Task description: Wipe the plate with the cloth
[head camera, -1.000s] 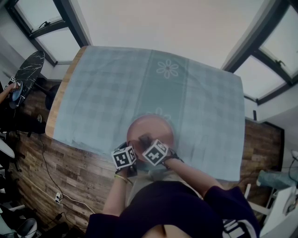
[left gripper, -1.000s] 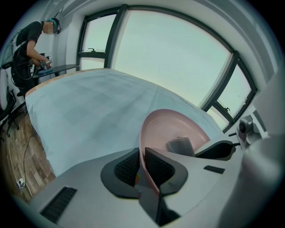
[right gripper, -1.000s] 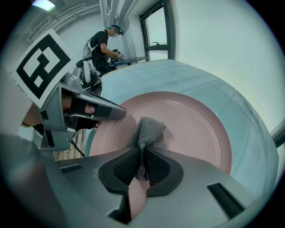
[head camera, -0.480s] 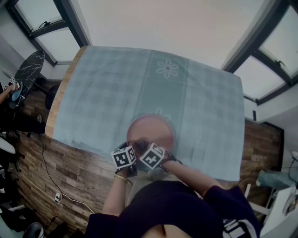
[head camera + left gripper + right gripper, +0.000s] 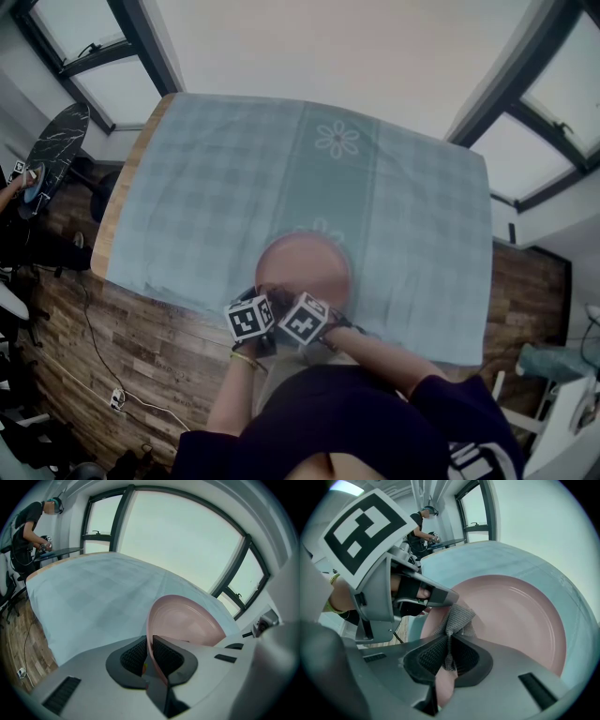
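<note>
Plate (image 5: 305,261), pink and glossy, lies at the near edge of the tablecloth (image 5: 206,187). My left claw (image 5: 150,654) pinches its rim. It is probably stiff, slippery and breakable. My right claw (image 5: 449,649) pinches the limp grey cloth (image 5: 458,616), which touches the plate.

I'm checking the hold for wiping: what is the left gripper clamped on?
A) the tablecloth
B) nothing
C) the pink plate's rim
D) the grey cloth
C: the left gripper has its jaws shut on the pink plate at its rim; the grey cloth is in the right gripper.
</note>
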`<state>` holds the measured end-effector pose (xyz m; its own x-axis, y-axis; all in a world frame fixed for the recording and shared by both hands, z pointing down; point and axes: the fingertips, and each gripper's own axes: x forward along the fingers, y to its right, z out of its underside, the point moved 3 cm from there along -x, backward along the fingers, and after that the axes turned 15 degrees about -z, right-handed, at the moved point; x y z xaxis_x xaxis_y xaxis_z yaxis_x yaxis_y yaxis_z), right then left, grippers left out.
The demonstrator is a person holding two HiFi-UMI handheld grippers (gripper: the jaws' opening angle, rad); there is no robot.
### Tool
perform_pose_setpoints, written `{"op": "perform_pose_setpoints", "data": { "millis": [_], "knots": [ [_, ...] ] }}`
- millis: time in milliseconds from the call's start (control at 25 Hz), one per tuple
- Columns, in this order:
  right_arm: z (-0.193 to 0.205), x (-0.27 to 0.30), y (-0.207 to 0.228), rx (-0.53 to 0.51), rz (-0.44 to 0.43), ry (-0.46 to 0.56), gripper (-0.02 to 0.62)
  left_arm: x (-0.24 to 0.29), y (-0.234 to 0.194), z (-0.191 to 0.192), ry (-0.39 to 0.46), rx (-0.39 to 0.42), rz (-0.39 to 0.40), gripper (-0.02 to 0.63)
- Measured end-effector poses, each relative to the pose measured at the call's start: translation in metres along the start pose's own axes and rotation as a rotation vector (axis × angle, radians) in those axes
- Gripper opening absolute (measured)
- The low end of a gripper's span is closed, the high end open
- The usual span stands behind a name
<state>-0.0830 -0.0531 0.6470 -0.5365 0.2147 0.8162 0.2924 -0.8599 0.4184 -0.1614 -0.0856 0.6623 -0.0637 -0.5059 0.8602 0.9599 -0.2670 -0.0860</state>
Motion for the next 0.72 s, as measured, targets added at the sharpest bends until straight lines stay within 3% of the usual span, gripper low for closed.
{"op": "perform_pose_setpoints", "data": {
  "millis": [280,720],
  "knots": [
    [-0.001,-0.005,-0.002,0.045,-0.039,0.044,0.032,0.000,0.000,-0.001,0.001,-0.001,0.003,0.048],
    [0.008,-0.046,0.034,0.139,0.058,0.133,0.032,0.000,0.000,-0.001,0.005,0.008,0.011,0.048]
  ]
}}
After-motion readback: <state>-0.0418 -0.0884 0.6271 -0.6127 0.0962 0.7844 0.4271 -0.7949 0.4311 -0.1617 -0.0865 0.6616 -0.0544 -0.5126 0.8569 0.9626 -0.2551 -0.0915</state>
